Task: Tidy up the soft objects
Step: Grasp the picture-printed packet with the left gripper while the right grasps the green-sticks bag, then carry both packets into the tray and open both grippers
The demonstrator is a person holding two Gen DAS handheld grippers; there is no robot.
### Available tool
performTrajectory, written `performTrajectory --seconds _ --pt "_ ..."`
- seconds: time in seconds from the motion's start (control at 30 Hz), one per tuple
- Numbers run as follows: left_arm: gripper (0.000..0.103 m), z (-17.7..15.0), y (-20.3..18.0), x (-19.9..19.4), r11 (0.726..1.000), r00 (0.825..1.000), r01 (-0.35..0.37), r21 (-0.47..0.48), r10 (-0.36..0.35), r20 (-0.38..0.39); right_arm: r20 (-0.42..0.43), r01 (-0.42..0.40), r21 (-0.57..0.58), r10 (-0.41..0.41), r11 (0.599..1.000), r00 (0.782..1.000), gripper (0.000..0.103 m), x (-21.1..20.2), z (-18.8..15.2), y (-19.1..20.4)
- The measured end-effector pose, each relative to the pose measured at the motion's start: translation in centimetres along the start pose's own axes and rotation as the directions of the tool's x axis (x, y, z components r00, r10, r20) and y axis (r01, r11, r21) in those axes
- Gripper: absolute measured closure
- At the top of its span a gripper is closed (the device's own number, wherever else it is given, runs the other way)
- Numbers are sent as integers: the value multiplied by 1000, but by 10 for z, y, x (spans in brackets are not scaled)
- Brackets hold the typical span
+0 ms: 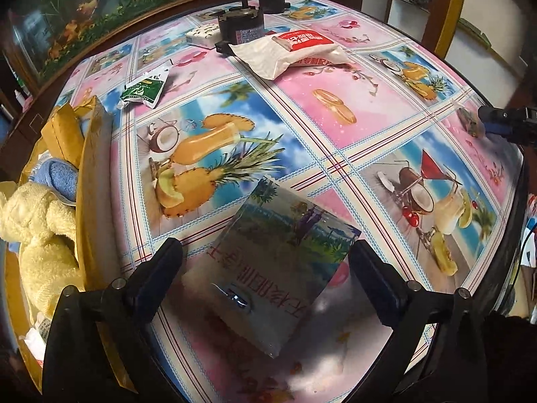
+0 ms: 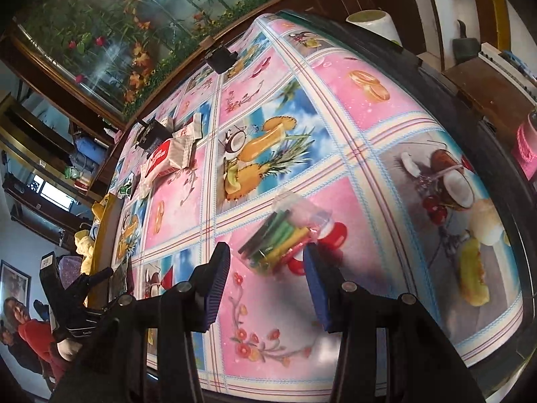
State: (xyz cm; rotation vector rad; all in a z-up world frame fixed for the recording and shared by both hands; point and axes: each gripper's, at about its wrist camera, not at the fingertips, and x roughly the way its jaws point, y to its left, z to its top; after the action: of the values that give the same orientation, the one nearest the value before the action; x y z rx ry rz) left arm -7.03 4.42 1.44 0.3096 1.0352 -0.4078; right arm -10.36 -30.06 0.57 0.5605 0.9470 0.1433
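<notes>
Left wrist view: the left claw (image 1: 266,262) hangs open over a flat picture-printed packet (image 1: 278,258) near the surface's near edge, its pads clear of it. Beside the left edge a box (image 1: 97,154) already holds a yellow plush toy (image 1: 37,228) and a blue towel (image 1: 58,178). A green packet (image 1: 144,89) and a white-and-red bag (image 1: 292,53) wait farther back; their print is unreadable.

Right wrist view: the right claw (image 2: 268,268) stands open just short of a clear bag of coloured sticks (image 2: 282,235) on the surface (image 2: 386,117). Most sorting looks unfinished.
</notes>
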Motion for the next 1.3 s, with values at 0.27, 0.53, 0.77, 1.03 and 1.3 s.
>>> performTrajectory --seconds 0.27,0.53,0.77,1.03,1.3 --pt "35 -4 0 -10 998 1000 18 -53 -17 17 -5 107 -96 -108 990 994 57 20 0 34" --pt "47 -5 -3 -15 995 998 53 -83 -50 38 37 223 -161 -220 961 975 46 35 1 56" --pt "37 -6 -10 -10 999 999 37 -21 -36 37 26 270 -156 -269 950 963 45 45 11 63" --pt "45 -1 -8 -8 998 996 51 -38 -49 69 3 271 -245 -279 931 960 86 50 6 74" --pt "55 -7 5 -24 972 980 181 -149 -165 113 -35 141 -241 -154 960 988 91 40 -1 74"
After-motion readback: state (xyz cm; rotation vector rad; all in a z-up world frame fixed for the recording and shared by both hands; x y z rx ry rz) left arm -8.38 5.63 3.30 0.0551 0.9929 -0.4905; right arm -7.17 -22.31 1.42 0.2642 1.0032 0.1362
